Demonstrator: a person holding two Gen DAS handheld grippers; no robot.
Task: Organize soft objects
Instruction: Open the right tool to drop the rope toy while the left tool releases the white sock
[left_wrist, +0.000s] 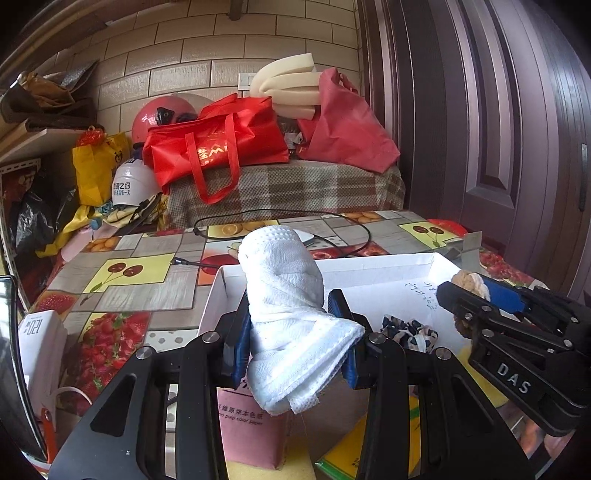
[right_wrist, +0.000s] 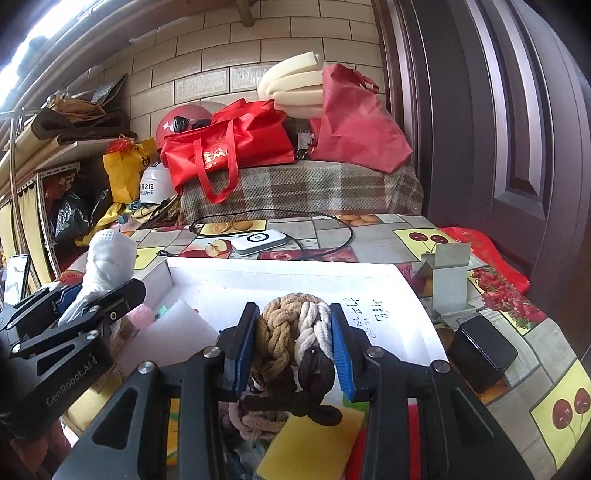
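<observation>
Towel sits clamped in the left hand-held gripper, above the white box; the right hand-held gripper pinches a braided rope over it. Likely next: lower both, release inside, though the floor below is partly hidden.

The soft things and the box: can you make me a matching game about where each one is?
Things:
1. white towel
2. braided rope
3. leopard-print scrunchie
4. white power bank

Places:
A. inside the white box
B. in the left claw
C. on the fruit-pattern tablecloth
D. in the right claw

Pairs: 1-B, 2-D, 3-A, 4-C
</observation>
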